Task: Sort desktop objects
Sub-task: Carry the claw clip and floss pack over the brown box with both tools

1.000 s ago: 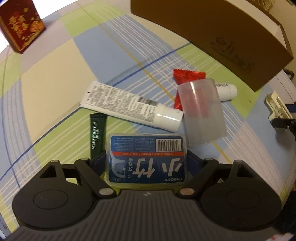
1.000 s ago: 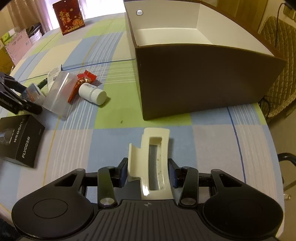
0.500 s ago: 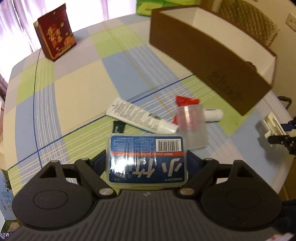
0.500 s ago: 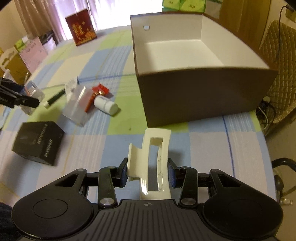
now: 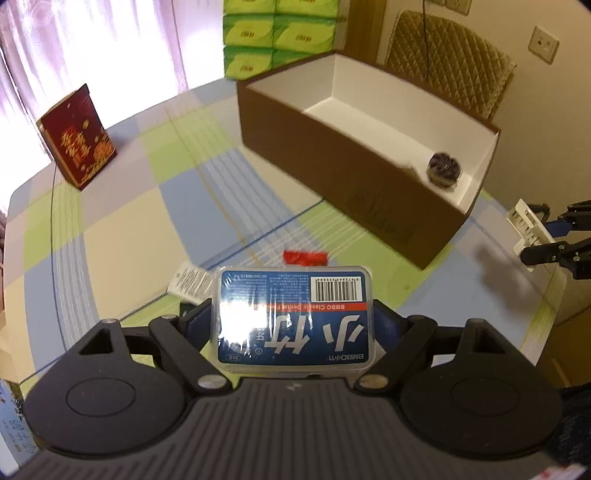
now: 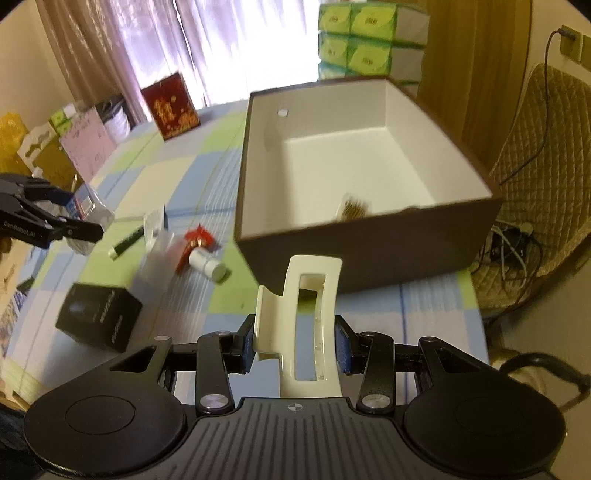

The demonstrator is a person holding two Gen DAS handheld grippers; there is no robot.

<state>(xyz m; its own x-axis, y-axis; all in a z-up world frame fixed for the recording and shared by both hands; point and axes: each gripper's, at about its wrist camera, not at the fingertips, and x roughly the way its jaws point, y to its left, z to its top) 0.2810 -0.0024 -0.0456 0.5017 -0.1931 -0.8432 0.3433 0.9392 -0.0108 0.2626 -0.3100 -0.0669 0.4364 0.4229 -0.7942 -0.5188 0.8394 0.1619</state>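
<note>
My left gripper point(image 5: 293, 319) is shut on a clear floss-pick box with a blue label point(image 5: 295, 314), held above the checked tablecloth. My right gripper point(image 6: 295, 343) is shut on a cream hair claw clip point(image 6: 308, 295), which sticks out forward between the pads. Ahead of both stands the brown cardboard box with a white inside point(image 6: 369, 243) point(image 5: 332, 177); a small dark round item point(image 5: 443, 170) lies in its near corner. The right gripper with the clip point(image 5: 524, 225) shows at the left wrist view's right edge. The left gripper point(image 6: 74, 221) shows at the right wrist view's left edge.
On the cloth lie a red packet point(image 6: 195, 238), a white bottle point(image 6: 207, 264), a clear plastic container point(image 6: 159, 258), a dark green stick point(image 6: 125, 242), a white tube point(image 5: 190, 280) and a black box point(image 6: 98, 317). A red gift box point(image 5: 77, 136) stands far left. Green tissue packs point(image 5: 277, 33) and a chair point(image 5: 447, 59) are behind.
Both grippers have risen from the table with their items and tilted upward. The inside of the brown box now shows in both views, and the loose items look smaller and lower.
</note>
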